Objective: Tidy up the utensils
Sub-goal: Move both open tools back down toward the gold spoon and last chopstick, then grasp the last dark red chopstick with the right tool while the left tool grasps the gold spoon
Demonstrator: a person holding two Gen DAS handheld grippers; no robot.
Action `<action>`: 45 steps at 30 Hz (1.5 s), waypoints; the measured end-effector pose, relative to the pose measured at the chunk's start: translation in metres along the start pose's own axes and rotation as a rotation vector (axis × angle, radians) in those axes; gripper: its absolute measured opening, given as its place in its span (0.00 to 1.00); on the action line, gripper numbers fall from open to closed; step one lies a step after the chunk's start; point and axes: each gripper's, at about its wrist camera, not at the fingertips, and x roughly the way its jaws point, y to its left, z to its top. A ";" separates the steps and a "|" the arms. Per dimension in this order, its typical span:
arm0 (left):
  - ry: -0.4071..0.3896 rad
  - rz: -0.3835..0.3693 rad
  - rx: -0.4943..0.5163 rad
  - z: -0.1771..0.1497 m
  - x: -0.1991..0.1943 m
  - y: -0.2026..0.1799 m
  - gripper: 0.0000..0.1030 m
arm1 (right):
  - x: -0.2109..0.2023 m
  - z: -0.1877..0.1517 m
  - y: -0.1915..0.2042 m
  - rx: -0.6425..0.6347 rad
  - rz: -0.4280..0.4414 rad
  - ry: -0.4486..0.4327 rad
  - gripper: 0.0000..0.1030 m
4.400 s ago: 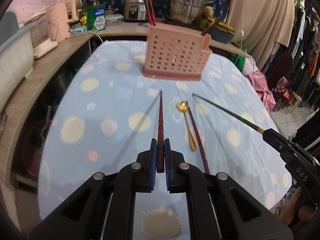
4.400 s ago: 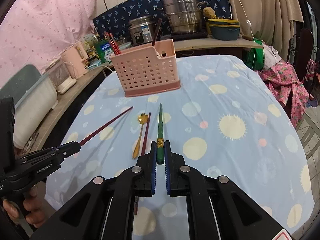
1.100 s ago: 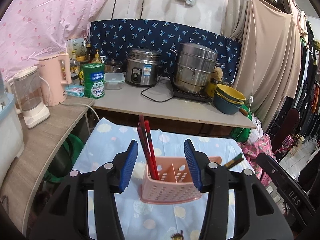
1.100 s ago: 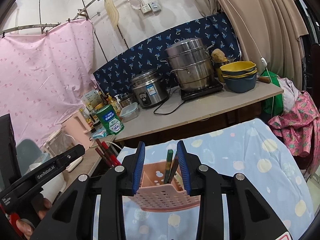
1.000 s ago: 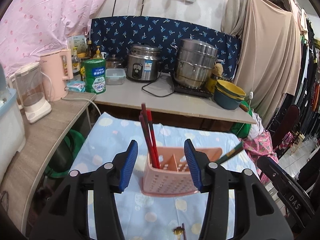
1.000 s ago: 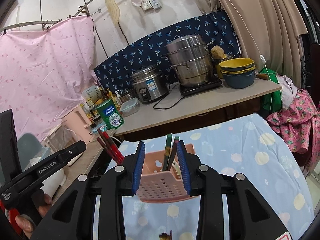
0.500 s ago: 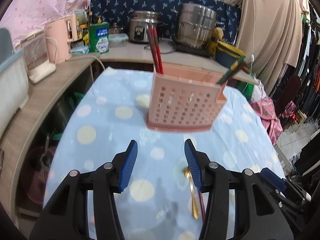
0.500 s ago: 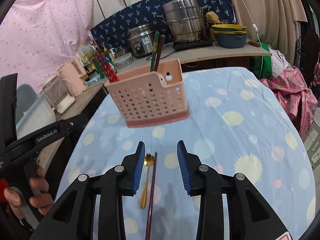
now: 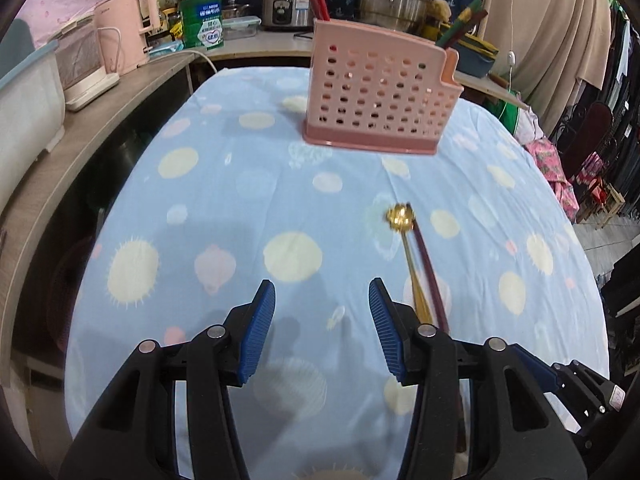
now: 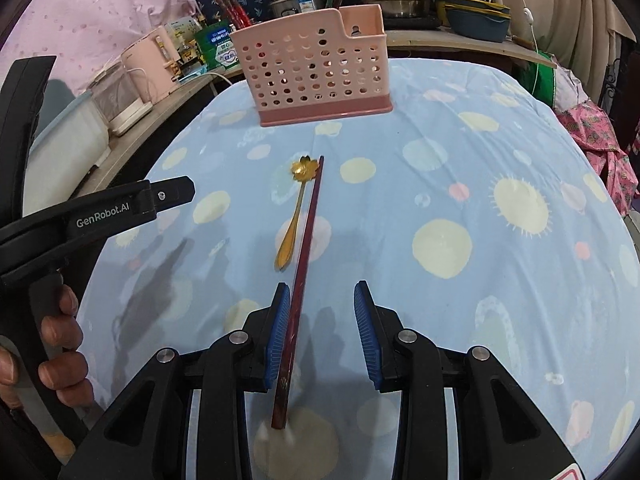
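Now both my grippers have come down from the pink caddy (image 10: 312,64) to the tablecloth (image 10: 480,184), empty; red and green chopsticks stand in it already, so only the gold spoon (image 10: 296,208) and one dark chopstick (image 10: 306,232) remain lying side by side. My right gripper (image 10: 320,332) hangs spread over that chopstick's near end, left pad just beside it, not pinching; my left gripper (image 9: 322,324) stands spread over bare cloth, beside the spoon. "GenRobot.AI" reads on the left gripper's side.
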 end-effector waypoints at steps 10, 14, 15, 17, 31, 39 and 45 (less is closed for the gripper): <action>0.051 0.025 -0.009 -0.029 0.003 0.008 0.45 | 0.006 -0.024 0.012 -0.051 0.005 0.051 0.32; 0.063 0.027 -0.009 -0.034 0.004 0.009 0.45 | 0.009 -0.027 0.017 -0.072 0.008 0.060 0.32; 0.065 0.027 -0.006 -0.035 0.005 0.008 0.45 | 0.010 -0.028 0.018 -0.075 0.007 0.062 0.32; 0.068 0.027 -0.001 -0.035 0.005 0.007 0.45 | 0.011 -0.029 0.019 -0.078 0.003 0.063 0.32; 0.090 0.018 0.008 -0.038 0.010 0.002 0.45 | 0.015 -0.029 0.019 -0.089 -0.030 0.054 0.23; 0.090 0.013 0.009 -0.037 0.011 0.000 0.51 | 0.014 -0.027 0.011 -0.069 -0.065 0.040 0.06; 0.092 -0.011 0.010 -0.031 0.013 -0.006 0.57 | 0.007 -0.020 -0.014 0.016 -0.102 -0.002 0.06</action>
